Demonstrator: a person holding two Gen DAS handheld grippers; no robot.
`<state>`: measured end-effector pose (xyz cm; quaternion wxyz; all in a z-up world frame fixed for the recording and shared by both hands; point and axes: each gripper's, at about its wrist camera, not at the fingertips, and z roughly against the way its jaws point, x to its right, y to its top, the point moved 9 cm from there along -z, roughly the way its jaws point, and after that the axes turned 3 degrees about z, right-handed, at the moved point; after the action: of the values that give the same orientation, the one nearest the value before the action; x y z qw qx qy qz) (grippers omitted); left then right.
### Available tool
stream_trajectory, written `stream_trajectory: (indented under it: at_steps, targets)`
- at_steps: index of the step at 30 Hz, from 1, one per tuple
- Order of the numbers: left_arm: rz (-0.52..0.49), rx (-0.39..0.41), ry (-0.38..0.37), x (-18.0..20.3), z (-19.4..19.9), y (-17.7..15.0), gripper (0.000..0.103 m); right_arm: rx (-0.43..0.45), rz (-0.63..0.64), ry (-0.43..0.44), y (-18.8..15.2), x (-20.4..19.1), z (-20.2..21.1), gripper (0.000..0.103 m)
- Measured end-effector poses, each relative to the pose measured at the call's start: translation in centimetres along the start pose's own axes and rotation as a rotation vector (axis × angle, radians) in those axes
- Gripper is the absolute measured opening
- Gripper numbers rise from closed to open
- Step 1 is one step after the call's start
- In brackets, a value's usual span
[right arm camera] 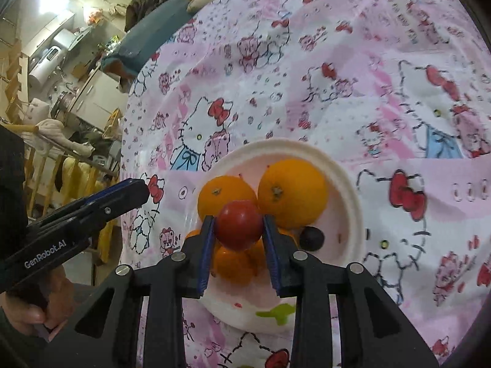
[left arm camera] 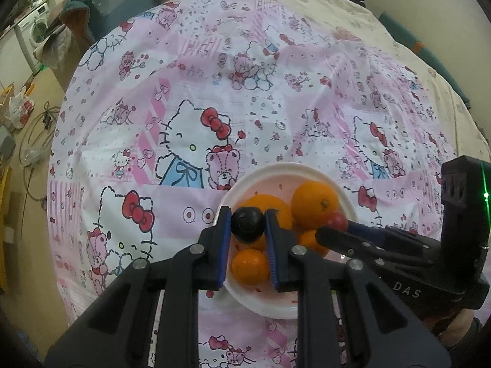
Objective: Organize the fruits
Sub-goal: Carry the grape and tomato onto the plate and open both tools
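Observation:
A white plate (left arm camera: 276, 170) (right arm camera: 343, 178) on the Hello Kitty cloth holds several oranges (left arm camera: 314, 204) (right arm camera: 291, 191). My left gripper (left arm camera: 248, 225) is shut on a dark round fruit (left arm camera: 247, 225) just above the oranges. My right gripper (right arm camera: 238, 225) is shut on a red tomato-like fruit (right arm camera: 238, 225) over the plate; that fruit also shows in the left wrist view (left arm camera: 337, 220). Another dark fruit (right arm camera: 311, 238) lies on the plate to the right of my right gripper. The left gripper's fingers (right arm camera: 132, 193) reach in from the left in the right wrist view.
The pink patterned cloth (left arm camera: 214, 107) covers a bed, with cream bedding (left arm camera: 307, 3) behind. A washing machine (left arm camera: 33, 30) and floor clutter lie off the left edge. Kitchen shelves and furniture (right arm camera: 61, 70) stand at the left.

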<state>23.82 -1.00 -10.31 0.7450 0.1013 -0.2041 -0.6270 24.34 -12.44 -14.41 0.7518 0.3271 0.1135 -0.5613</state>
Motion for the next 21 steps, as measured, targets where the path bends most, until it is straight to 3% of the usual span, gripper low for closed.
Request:
stream_trajectory:
  at_steps: [2,5,6,12,17,21]
  targets:
    - [0.007,-0.008,-0.002,-0.1,-0.2,0.0,0.018,-0.006,-0.004,-0.005,0.0,0.2,-0.1,0.037]
    - [0.01,-0.009,0.002,-0.2,-0.5,0.1,0.018,0.031,-0.036,0.003,0.2,0.8,0.9,0.075]
    - [0.013,-0.011,0.003,-0.2,-0.6,0.1,0.018,0.054,-0.051,0.007,0.4,1.0,1.4,0.078]
    - [0.014,0.008,0.014,0.1,-1.3,0.8,0.018,0.138,-0.127,-0.045,1.0,3.2,5.1,0.078]
    - [0.016,-0.034,-0.045,2.1,-3.4,1.9,0.018,0.177,-0.141,-0.134,0.1,5.3,8.2,0.079]
    - [0.004,-0.071,-0.093,4.5,-5.4,2.8,0.018,0.179,-0.126,-0.149,-0.3,5.5,8.8,0.081]
